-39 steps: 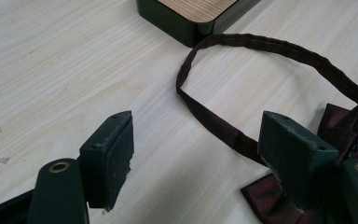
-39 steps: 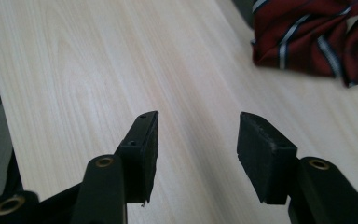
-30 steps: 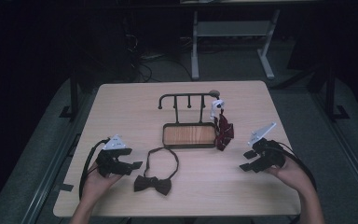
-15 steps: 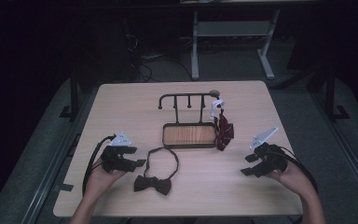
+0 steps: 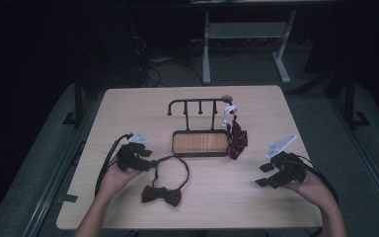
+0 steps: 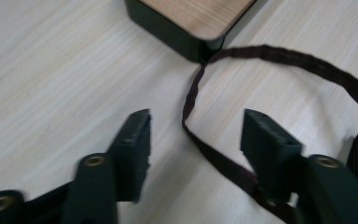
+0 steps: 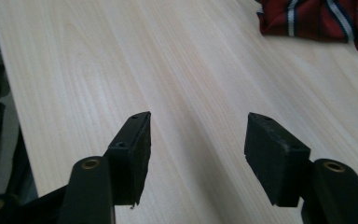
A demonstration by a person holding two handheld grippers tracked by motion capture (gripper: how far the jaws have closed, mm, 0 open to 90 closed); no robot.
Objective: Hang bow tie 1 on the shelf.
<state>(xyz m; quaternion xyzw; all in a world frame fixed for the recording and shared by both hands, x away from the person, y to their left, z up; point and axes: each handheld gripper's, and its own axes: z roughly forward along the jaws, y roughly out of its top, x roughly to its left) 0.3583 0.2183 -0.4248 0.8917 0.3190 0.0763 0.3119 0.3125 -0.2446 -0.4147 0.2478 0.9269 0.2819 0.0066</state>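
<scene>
Now, at the near left of the table, the left gripper lies low over the wood in the person's left hand, pointing right toward the dark bow tie. Its jaws have just been closing; in the left gripper view they stand apart, and the bow tie's strap runs on the table between them, passing under the right-hand jaw, with no pad pressing on it. The knot of the bow tie sits near the table's near edge, left of centre, and its strap loops away toward the far side, where it reaches the corner of the small wooden tray. That tray is the base of a black hook rack at mid-table. Just right of the tray, a red striped tie hangs from the rack's right end, its lower part bunched on the table and touching the tray's right edge. Well apart at the near right, the right gripper rests in the right hand; its jaws are released, with bare wood between them, and the red striped tie lies beyond them.
</scene>
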